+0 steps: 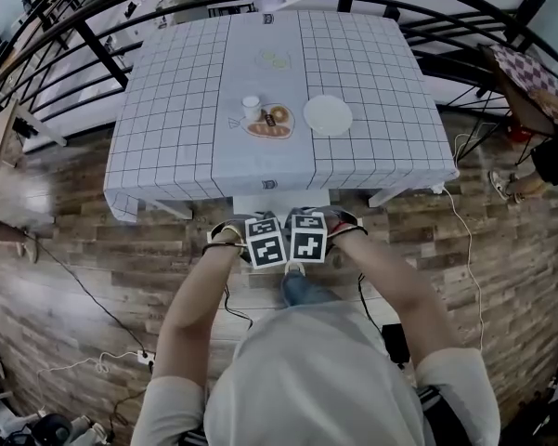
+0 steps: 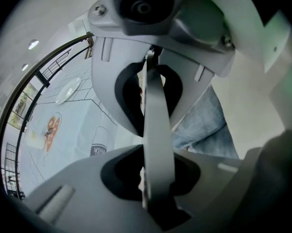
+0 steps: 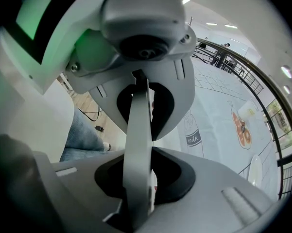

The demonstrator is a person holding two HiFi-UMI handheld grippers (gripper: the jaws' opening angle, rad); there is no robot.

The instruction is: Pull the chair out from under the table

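Observation:
The white chair (image 1: 280, 202) stands tucked at the front edge of the table (image 1: 195, 156), which wears a checked cloth; only a strip of the chair shows past the cloth. Both grippers sit side by side on the chair's back, pointing steeply down. In the left gripper view, my left gripper (image 1: 266, 241) (image 2: 153, 130) is shut on the thin pale top edge of the chair back (image 2: 156, 101). My right gripper (image 1: 308, 234) (image 3: 138, 144) is clamped the same way on the chair back (image 3: 138, 115). Their fingertips are hidden under the marker cubes in the head view.
On the table are a cup (image 1: 251, 108), a plate of pastries (image 1: 271, 123), an empty white plate (image 1: 328, 115) and a far plate (image 1: 273, 60). Black railings (image 1: 74, 28) ring the table. Cables (image 1: 93, 295) cross the wooden floor. Another person (image 1: 548, 156) stands at the right.

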